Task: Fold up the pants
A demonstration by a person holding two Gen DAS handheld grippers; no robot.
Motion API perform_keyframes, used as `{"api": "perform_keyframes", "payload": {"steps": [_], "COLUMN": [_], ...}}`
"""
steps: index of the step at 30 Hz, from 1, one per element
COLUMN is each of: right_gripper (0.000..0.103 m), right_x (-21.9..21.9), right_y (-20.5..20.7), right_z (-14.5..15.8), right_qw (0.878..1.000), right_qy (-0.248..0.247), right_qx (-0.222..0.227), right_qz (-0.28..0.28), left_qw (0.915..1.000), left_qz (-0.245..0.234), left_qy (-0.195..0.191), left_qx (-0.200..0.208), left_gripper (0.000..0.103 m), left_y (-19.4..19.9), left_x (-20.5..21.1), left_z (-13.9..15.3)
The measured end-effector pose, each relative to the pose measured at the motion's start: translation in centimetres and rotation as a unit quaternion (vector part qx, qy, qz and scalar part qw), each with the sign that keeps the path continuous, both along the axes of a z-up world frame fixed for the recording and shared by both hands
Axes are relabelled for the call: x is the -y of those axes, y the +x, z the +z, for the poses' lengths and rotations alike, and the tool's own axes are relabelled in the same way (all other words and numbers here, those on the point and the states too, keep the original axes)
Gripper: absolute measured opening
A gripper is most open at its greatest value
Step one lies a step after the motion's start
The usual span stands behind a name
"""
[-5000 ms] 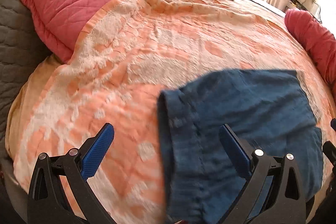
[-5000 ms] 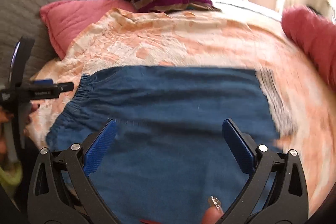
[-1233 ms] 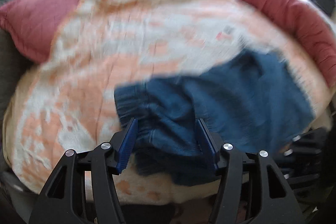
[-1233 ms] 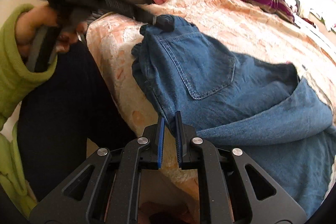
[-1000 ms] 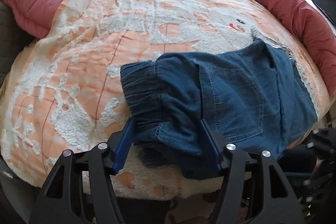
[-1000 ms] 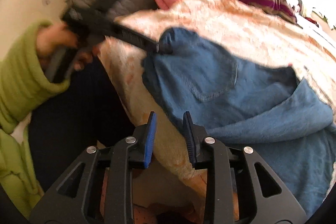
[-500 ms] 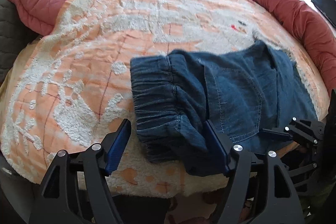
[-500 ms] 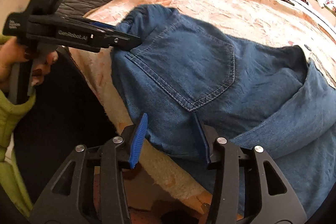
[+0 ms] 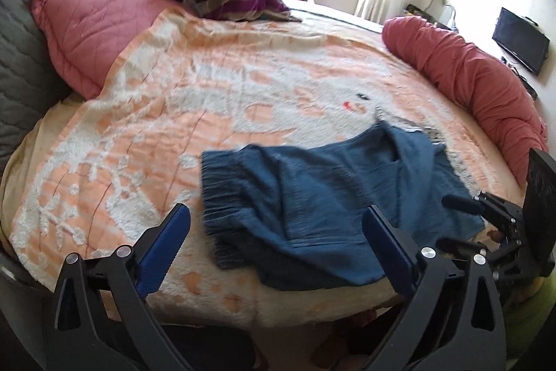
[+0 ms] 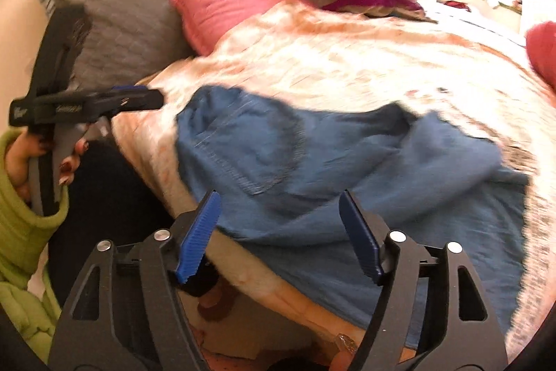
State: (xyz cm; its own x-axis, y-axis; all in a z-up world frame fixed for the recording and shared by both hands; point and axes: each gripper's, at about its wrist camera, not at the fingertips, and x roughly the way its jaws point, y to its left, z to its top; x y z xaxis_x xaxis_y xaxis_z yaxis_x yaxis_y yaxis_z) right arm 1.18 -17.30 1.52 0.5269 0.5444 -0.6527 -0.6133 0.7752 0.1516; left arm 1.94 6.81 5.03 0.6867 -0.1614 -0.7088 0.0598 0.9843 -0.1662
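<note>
Denim pants (image 9: pixel 323 197) lie rumpled on the bed (image 9: pixel 208 113) — left claw (image 9: pixel 278 242) and right claw (image 10: pixel 281 232) both spread wide, holding nothing.

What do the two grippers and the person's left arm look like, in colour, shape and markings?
Both the left gripper and the right gripper have black angular frames with cut-out openings, silver round bolts and ribbed blue pads. White lettering, too blurred to read, marks the left one's side. The sleeve is light green; the fingernails look dark.
</note>
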Motion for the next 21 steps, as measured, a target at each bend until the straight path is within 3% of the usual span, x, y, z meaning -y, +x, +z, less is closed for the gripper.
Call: {"api": "perform_keyframes", "payload": {"steps": [10,21], "right_gripper": [0.081,0.089], "right_x": [8.8,11.9], "right_y": [0.9,3.4], "right_z": [1.5,2.2], "right_qw": [0.990,0.981], "right_qy": [0.011,-0.003], "right_qx": [0.029,0.030], "right_qz": [-0.136,-0.190], "left_qw": [0.9976,0.9853], "left_qz": [-0.066,-0.166], "left_qy": [0.023,0.002], "left_qx": [0.002,-0.042], "left_gripper": [0.098,0.098], "left_y": [1.5,4.2], "left_x": [6.6,13.6], "left_z": [0.2,-3.1]}}
